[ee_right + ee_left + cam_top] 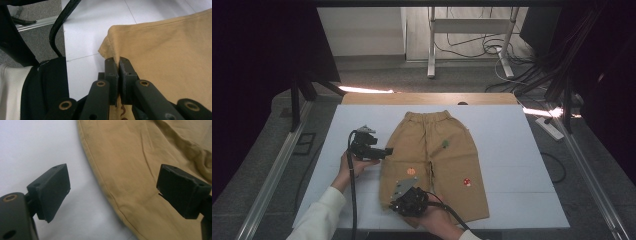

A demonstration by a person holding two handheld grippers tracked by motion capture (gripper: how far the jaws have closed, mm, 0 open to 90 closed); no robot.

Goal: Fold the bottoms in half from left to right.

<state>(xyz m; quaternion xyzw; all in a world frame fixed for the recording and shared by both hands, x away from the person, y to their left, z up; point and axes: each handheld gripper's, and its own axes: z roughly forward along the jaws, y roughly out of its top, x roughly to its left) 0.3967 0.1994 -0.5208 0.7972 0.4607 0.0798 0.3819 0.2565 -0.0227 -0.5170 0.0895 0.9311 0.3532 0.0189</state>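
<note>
Tan shorts (437,160) flat on white table (512,165), right claw (119,65) pinching hem, left claw (112,190) open, grey floor (412,79).

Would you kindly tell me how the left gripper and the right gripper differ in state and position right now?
The left gripper is open, holding nothing; the right gripper is shut on the trousers. The left one sits at the trousers' side seam; the right one pinches the hem corner of a leg. Both have black fingers.
</note>
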